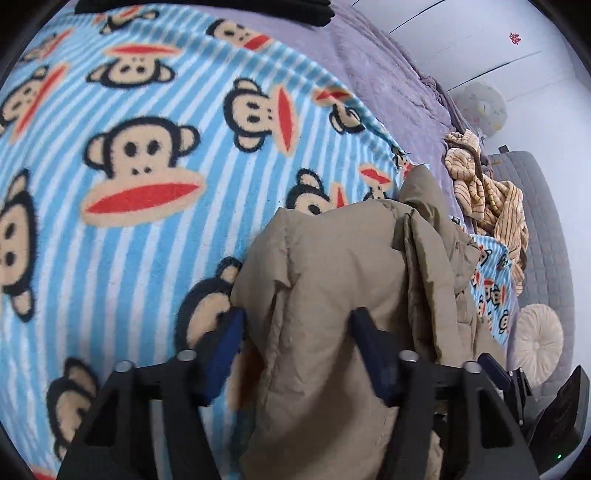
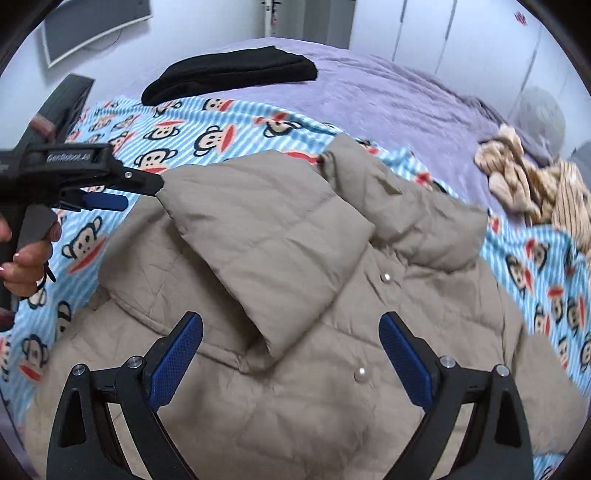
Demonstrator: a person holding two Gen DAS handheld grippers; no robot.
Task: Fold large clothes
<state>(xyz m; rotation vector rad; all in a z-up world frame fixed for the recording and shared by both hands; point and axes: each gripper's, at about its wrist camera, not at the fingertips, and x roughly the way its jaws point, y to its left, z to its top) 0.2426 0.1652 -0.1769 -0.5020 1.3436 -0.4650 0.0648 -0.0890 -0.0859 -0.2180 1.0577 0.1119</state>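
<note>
A beige quilted jacket (image 2: 303, 398) with pearl snaps lies on a monkey-print striped blanket (image 2: 221, 118). One sleeve (image 2: 258, 240) is folded across its front. My right gripper (image 2: 291, 325) hovers over the jacket, jaws wide open and holding nothing. In the right wrist view my left gripper (image 2: 144, 192) is at the sleeve's cuff, held by a person's hand (image 2: 26, 258); its jaws are apart, with one fingertip touching the cuff edge. In the left wrist view the jacket (image 1: 332, 277) runs under and between my left gripper's (image 1: 297, 325) fingers, and the pads do not press it.
A folded black garment (image 2: 229, 74) lies at the blanket's far edge on a purple bedspread (image 2: 388, 92). A crumpled tan striped garment (image 2: 535, 184) sits to the right. A round cream cushion (image 1: 539, 339) rests on grey quilting. A monitor (image 2: 92, 29) hangs on the wall.
</note>
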